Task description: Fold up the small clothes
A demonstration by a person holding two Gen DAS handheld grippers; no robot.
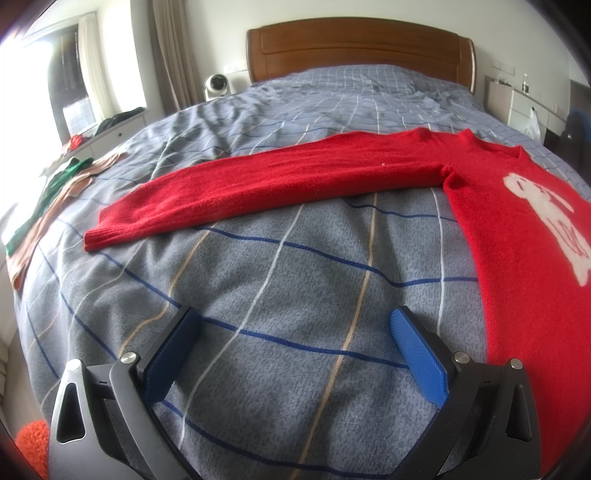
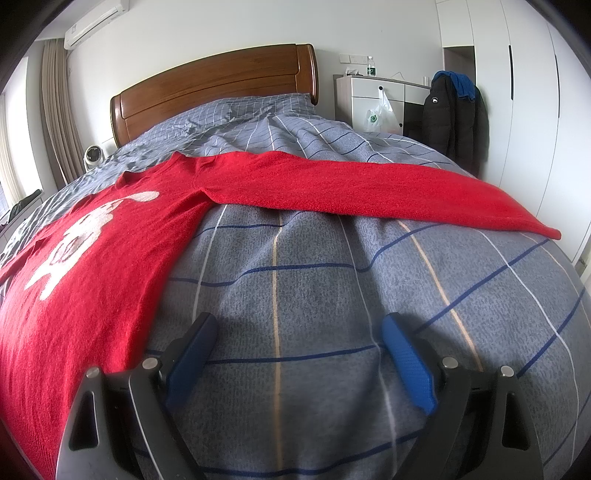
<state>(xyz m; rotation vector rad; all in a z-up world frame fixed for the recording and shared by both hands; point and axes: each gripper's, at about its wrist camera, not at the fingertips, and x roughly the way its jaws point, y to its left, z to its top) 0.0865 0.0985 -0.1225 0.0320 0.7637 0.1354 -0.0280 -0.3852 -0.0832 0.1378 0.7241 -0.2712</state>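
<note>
**Cut off at the edges, too small to read**

The red knitted sweater (image 1: 524,236) runs past the left wrist view's right edge, slicing its white motif (image 1: 546,218); in the right wrist view its hem leaves the frame at lower left. Green and tan garments (image 1: 40,206) are clipped at left. The bottle (image 2: 370,65) on the white cabinet (image 2: 373,103) is too small to identify.

A home bedroom.
A bed (image 2: 332,258) with a wooden headboard (image 2: 214,85) and checked grey bedding fills the room, with a wall air conditioner (image 2: 96,22), curtains (image 1: 170,51), white wardrobe (image 2: 524,92) and a hanging black jacket (image 2: 454,110).
</note>
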